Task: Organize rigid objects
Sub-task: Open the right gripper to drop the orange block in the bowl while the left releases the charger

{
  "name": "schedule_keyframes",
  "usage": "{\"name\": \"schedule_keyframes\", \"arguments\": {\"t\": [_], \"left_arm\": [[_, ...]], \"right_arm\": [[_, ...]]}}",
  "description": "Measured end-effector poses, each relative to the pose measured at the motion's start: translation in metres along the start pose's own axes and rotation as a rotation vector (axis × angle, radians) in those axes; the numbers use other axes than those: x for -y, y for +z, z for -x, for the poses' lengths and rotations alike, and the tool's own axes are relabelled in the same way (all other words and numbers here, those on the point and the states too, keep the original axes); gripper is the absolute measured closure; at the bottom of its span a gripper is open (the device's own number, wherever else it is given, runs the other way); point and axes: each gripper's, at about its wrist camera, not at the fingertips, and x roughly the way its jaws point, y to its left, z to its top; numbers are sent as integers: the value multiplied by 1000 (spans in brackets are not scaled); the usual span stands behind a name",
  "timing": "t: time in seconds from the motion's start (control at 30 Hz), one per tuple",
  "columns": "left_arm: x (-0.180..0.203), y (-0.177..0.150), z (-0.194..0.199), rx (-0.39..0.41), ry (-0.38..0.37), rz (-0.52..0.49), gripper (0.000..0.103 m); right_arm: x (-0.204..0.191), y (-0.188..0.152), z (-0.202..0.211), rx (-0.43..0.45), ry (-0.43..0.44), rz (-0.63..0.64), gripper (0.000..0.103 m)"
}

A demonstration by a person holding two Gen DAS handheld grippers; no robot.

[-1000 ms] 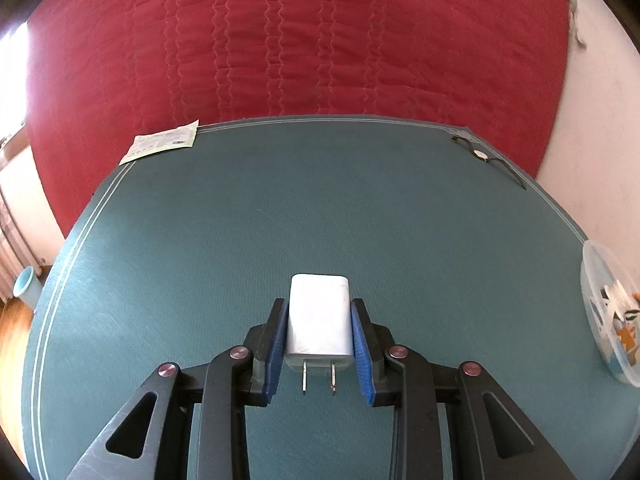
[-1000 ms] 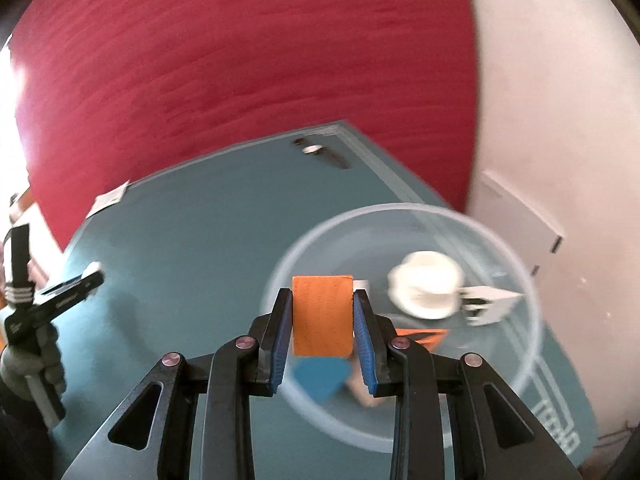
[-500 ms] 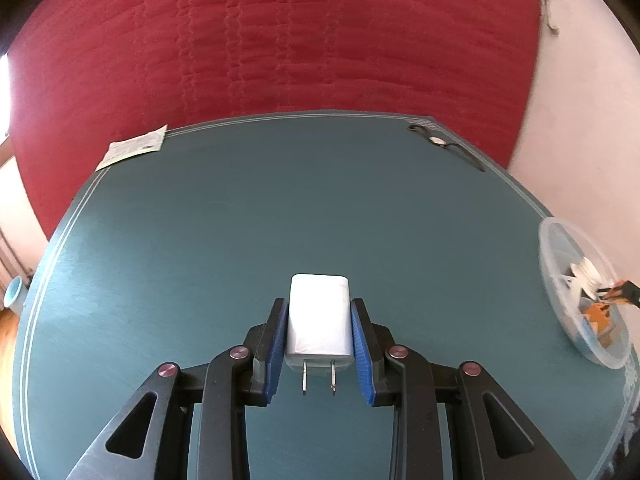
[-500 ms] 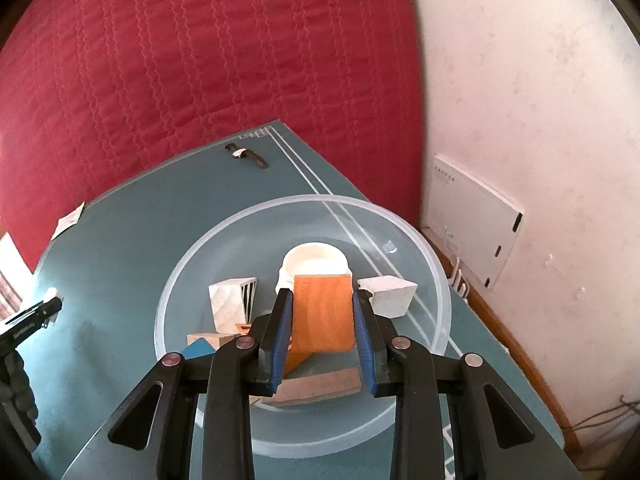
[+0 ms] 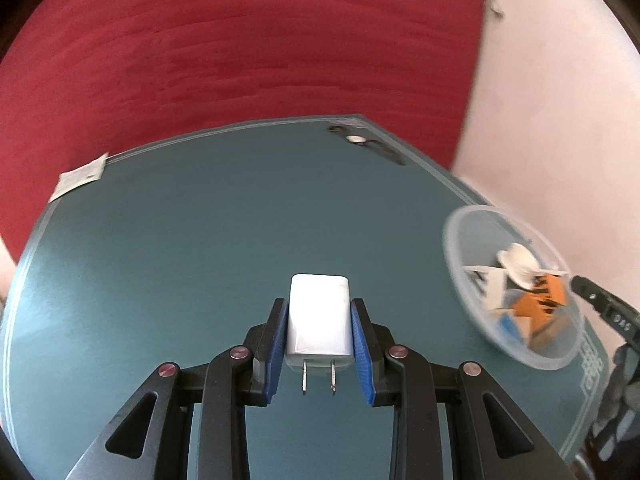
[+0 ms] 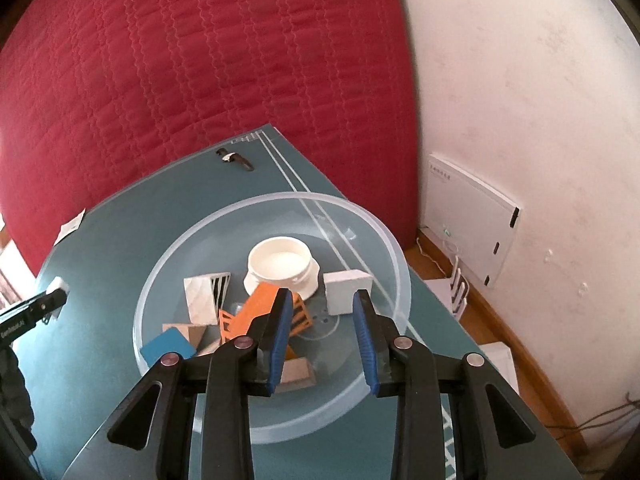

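The left gripper (image 5: pixel 319 302) is clamping a white wall charger (image 5: pixel 319 316) between its blue pads, which are pressing on the two long flat sides. The charger's metal prongs are pointing back toward the camera and its rounded end is sticking out past the fingertips. It is hanging above the teal table (image 5: pixel 200 240), and the clear plastic bowl (image 5: pixel 460 216) is lying ahead and well off to the gripper's right.

The charger is looking like a stiff, hard-shelled plastic body, light for its size but denser than the pieces in the bowl. Its glossy shell is probably making it slippery. The flat sides seem the right place to hold it, and the ribbed pads are sitting squarely on them, so the grip is looking secure. The prongs are the part to keep clear of the rim.

The right gripper (image 6: pixel 320 296) is hovering directly over the bowl (image 6: pixel 296 197), with its jaws standing narrowly apart and nothing between them. Below and ahead of its fingertips, an orange block (image 6: pixel 256 308), a white round lid (image 6: pixel 280 264), a white block (image 6: pixel 346 286) and a blue block (image 6: pixel 166 346) are lying loose in the bowl. The thin bowl is likely sliding easily if knocked, so a low, gentle release is seeming wise.
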Motion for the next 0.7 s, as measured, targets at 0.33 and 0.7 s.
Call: {"name": "schedule_keyframes", "arguments": {"t": [0.33, 0.7], "left_arm": [[65, 6, -5, -21, -99, -74, 71], [111, 14, -21, -42, -182, -130, 71]], "right_arm": [[6, -5, 13, 22, 54, 15, 70], [10, -4, 19, 40, 59, 6, 69]]}}
